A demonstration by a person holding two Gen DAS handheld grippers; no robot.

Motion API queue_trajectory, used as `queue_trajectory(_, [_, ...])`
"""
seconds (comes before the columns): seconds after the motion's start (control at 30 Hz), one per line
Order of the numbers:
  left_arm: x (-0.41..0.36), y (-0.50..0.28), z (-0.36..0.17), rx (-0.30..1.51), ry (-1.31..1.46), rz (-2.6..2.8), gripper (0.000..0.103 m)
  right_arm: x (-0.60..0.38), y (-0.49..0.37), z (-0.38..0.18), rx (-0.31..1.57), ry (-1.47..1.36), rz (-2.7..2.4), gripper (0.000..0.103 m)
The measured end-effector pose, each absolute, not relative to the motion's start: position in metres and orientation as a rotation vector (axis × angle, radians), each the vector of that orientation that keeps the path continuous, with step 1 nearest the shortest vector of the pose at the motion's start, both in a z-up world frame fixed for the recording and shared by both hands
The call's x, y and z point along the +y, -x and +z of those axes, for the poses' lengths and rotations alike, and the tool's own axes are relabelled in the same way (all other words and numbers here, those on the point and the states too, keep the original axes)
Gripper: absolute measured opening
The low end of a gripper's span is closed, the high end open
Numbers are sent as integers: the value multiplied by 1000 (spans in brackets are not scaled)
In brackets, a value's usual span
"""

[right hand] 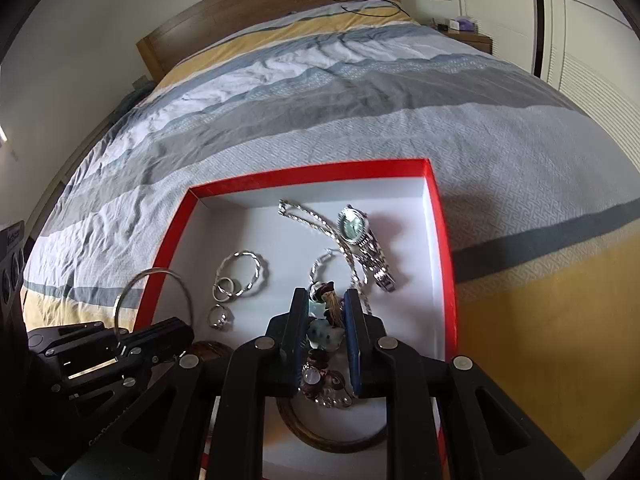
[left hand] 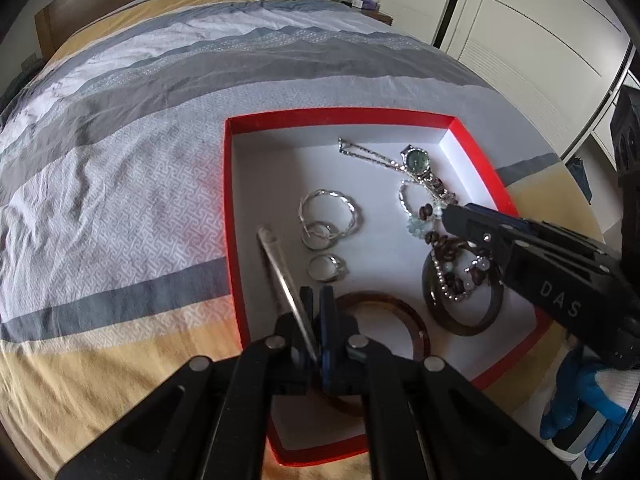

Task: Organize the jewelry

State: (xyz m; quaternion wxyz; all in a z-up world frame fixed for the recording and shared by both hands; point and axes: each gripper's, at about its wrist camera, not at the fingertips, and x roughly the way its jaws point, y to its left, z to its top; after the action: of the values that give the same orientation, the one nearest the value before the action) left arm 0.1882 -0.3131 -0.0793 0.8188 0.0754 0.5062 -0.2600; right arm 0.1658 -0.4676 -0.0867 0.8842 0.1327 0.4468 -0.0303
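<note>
Hovering over the red-rimmed white cardboard tray (left hand: 234, 184), a thin silver bangle (left hand: 280, 268) is being clamped by the left gripper (left hand: 317, 300), a beaded charm bracelet (right hand: 325, 320) by the right gripper (right hand: 325, 300); most jewelry is already lying inside.

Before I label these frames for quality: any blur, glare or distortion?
Left wrist view: fisheye bows the bed; the silver bangle in the left gripper is smeared. Right wrist view: red box sharp, watch face glinting, corners dark.
</note>
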Motion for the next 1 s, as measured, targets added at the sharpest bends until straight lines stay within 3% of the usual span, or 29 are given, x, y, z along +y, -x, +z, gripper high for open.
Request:
queue_trajectory(0.17, [-305,-185,-79,1107,-103,-570,5,-470,-157,-84,932,-278,-82,19])
queue_trajectory(0.27, [-297,-182,-79,1134,-56,-581,5,-471,-151,-80,928,-279,-90,28])
queue_trajectory(0.4, [-292,-171,-75,1152,-13,-626,7,-468,-140,-75,926,-285,-92,30])
queue_trajectory(0.57, [-292,-160,-67,1164,27,-678,21,-461,-124,-67,918,-289,-86,32])
queue_trajectory(1.0, [-281,-129,-44,1142,-3,-653,21,-452,-87,-48,897,-305,-88,36])
